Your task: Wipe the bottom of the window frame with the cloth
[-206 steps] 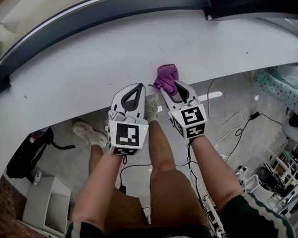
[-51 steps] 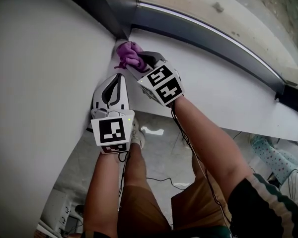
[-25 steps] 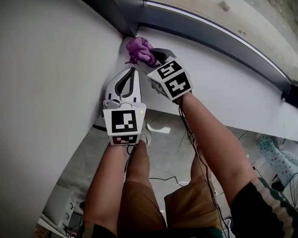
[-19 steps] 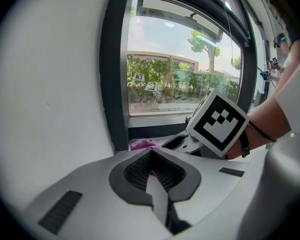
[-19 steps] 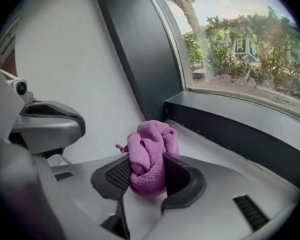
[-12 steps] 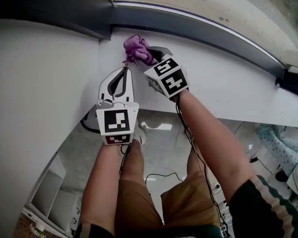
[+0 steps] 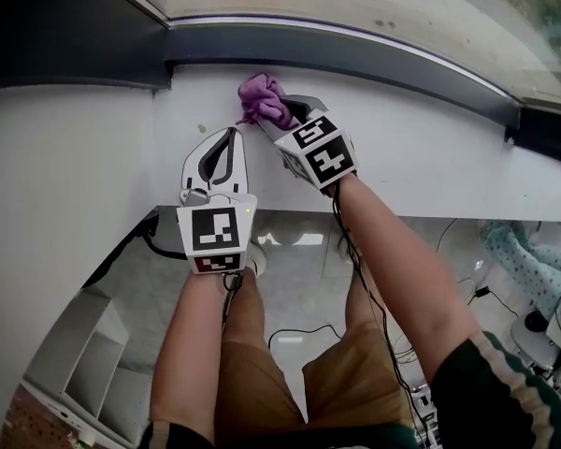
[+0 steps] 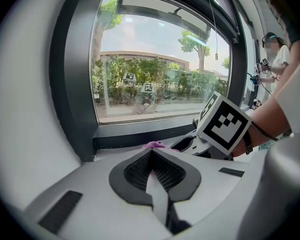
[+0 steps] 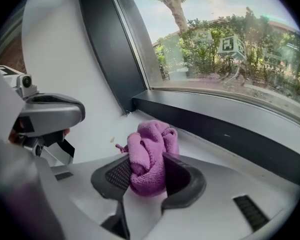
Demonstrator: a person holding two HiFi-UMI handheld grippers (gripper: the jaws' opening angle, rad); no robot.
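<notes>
Cloth: I am holding the purple cloth [image 7: 265, 101] as a tight wad, low over the white sill [image 7: 430, 157] and close to the dark bottom rail [image 7: 355, 50] of the window frame, near its left corner. I cannot tell whether it is touching the rail.
Right claw: The right claw [image 7: 279, 118] is pinching narrow on the back half of the wad. The front folds are bulging out past the tips in the right gripper view.
Left claw: The left claw [image 7: 232, 137] is resting just beside the right one with its tips together on nothing. The cloth is showing only beyond them.
Step in hand: I am judging this as the start of a pass, since most of the rail is running off to the right.
Doing it well: I am aiming to lead with the bulging folds so that fabric, not plastic, is meeting the rail. I am planning to press into the seam between rail and sill, then drag rightward in one steady line.
Watching for: The wad is compact and may be rolling out of the pinch under side load.
Nearby: A small speck [image 7: 202, 128] is lying on the sill left of the cloth.
</notes>
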